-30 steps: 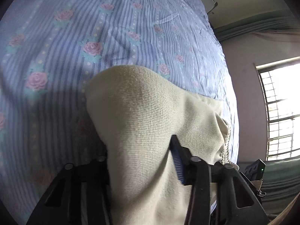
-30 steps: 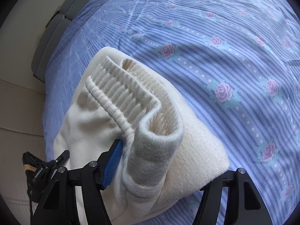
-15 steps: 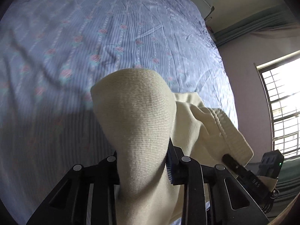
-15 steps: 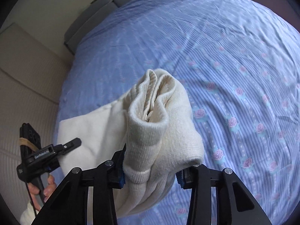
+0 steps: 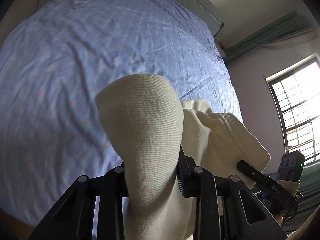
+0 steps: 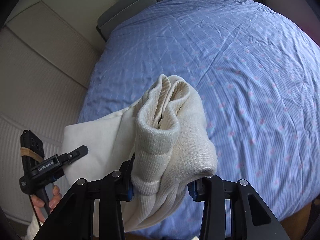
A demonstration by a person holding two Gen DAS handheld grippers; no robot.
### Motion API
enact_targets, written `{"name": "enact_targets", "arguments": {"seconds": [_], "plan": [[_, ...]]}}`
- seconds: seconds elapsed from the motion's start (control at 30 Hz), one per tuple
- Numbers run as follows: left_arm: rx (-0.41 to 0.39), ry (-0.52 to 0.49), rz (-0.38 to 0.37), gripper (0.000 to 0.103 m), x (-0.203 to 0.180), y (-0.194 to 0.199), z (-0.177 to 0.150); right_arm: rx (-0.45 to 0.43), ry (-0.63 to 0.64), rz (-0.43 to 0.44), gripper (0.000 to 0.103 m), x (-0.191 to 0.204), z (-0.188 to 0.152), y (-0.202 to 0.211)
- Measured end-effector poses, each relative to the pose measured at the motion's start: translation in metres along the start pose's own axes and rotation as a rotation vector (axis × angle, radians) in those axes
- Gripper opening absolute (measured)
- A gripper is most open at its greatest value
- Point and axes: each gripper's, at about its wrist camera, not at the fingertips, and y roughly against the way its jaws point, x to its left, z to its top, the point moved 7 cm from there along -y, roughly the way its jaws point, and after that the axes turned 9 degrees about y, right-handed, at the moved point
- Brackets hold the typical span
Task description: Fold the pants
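**Cream pants held in both grippers above the bed**

The cream knit pants (image 5: 144, 132) hang in the air over the blue flowered bedsheet (image 5: 80, 60), clear of it in both views. The left gripper (image 5: 152, 178) pinches a bunched fold of the cloth, which bulges up and forward between its two black fingers (image 5: 112, 182); its jaws have just been closing on the fabric. To the right in that view, the rest of the pants spreads towards the window (image 5: 296, 116), with a stitched hem edge showing, and the other gripper's tip reaches under it.

The right gripper (image 6: 162, 182) pinches the ribbed cuff end (image 6: 172, 104), the blue pads pressed into either side of a thick roll of cloth; its jaws too have just been closing on it. To the left in this view, a flat cream panel stretches towards the left gripper, which a hand (image 6: 46, 200) grips near the pale wall. The grey headboard (image 6: 128, 6) stands at the far end of the bed.
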Motion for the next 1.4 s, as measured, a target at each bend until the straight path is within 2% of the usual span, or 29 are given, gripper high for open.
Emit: {"name": "enact_targets", "arguments": {"seconds": [0.13, 0.33, 0.53, 0.6, 0.73, 0.97, 1.1, 1.4], "plan": [[-0.043, 0.012, 0.024, 0.030, 0.016, 0.037, -0.026, 0.032, 0.034, 0.037, 0.041, 0.028, -0.023, 0.007], [-0.121, 0.054, 0.080, 0.030, 0.035, 0.083, -0.054, 0.039, 0.121, 0.115, 0.041, 0.060, -0.039, 0.015], [-0.179, 0.057, 0.096, 0.030, 0.045, 0.120, -0.068, 0.028, 0.172, 0.161, 0.041, 0.084, -0.046, 0.026], [-0.195, 0.090, 0.094, 0.030, 0.053, 0.127, -0.068, 0.016, 0.199, 0.165, 0.041, 0.097, -0.045, 0.030], [-0.210, 0.081, 0.101, 0.030, 0.060, 0.142, -0.064, 0.001, 0.224, 0.179, 0.041, 0.121, -0.042, 0.030], [-0.210, 0.060, 0.073, 0.030, 0.098, 0.164, -0.028, -0.011, 0.226, 0.150, 0.041, 0.168, -0.036, 0.001], [-0.163, 0.060, 0.061, 0.030, 0.133, 0.169, 0.006, 0.001, 0.180, 0.116, 0.041, 0.202, -0.036, -0.029], [-0.054, -0.037, 0.087, 0.030, 0.217, 0.174, 0.098, 0.043, 0.052, 0.094, 0.041, 0.270, -0.038, -0.108]]}}
